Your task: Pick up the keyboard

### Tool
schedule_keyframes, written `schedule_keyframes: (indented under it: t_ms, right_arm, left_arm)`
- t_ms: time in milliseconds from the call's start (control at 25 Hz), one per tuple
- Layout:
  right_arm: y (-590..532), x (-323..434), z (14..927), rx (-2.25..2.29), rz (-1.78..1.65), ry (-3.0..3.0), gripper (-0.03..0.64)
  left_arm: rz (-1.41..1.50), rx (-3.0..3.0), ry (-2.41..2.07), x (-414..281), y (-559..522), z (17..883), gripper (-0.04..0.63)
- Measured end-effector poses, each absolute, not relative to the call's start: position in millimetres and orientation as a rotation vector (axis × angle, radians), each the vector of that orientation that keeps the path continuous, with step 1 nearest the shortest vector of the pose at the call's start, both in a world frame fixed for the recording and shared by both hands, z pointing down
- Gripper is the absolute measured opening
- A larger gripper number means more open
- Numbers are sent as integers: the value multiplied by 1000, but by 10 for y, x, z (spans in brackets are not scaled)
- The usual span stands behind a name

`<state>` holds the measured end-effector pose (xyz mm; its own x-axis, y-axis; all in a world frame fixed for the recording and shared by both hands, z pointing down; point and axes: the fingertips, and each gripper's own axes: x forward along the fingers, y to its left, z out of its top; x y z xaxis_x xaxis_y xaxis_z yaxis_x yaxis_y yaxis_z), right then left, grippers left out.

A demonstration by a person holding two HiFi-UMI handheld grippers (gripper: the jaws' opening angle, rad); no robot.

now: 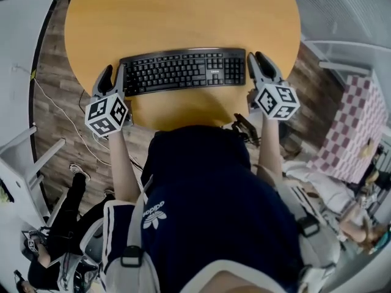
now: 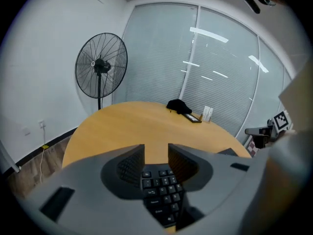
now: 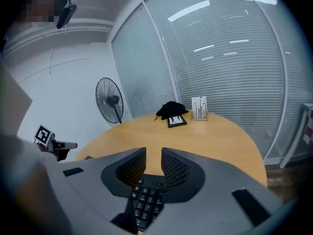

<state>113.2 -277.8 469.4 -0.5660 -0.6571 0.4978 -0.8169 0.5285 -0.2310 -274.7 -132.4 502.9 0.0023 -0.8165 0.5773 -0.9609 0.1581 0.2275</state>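
Note:
A black keyboard (image 1: 183, 71) lies flat near the front edge of a round wooden table (image 1: 183, 11). My left gripper (image 1: 114, 78) is at the keyboard's left end and my right gripper (image 1: 259, 64) is at its right end. In the left gripper view the jaws of the left gripper (image 2: 156, 155) stand apart, with the keyboard's end (image 2: 159, 192) showing low between them. In the right gripper view the right gripper (image 3: 153, 160) also stands open over the number-pad end of the keyboard (image 3: 145, 202). No pad presses on the keyboard.
At the table's far side lie a black cloth (image 3: 171, 108), a small framed card (image 3: 177, 121) and a white card stand (image 3: 199, 107). A standing fan (image 2: 101, 65) is by the wall. Another person (image 1: 64, 224) sits on the floor at left; a checkered cloth (image 1: 354, 130) is at right.

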Motion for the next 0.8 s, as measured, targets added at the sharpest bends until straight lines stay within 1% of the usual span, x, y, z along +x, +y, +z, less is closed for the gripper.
schedule_keyframes:
  t_ms: [160,400,680,800]
  right_arm:
    - [-2868,1145,5047,1200,667,-2346,94]
    - [-2952,1189,5442,1179,734,-2252,94]
    - [-2939,1297,5794,1152,833,-2149,95]
    - [-2923,1327,5931,1136,887,-2103,117]
  left_arm:
    - [356,1621,-1793,-2853,-1384,5375,133]
    - [376,1540,-1691,-2821,-1442,5741,141]
    - [374,1470,-1637,-2803,-1398,5958,141]
    - [342,1454,-1629,-2798,-1405,5969,143]
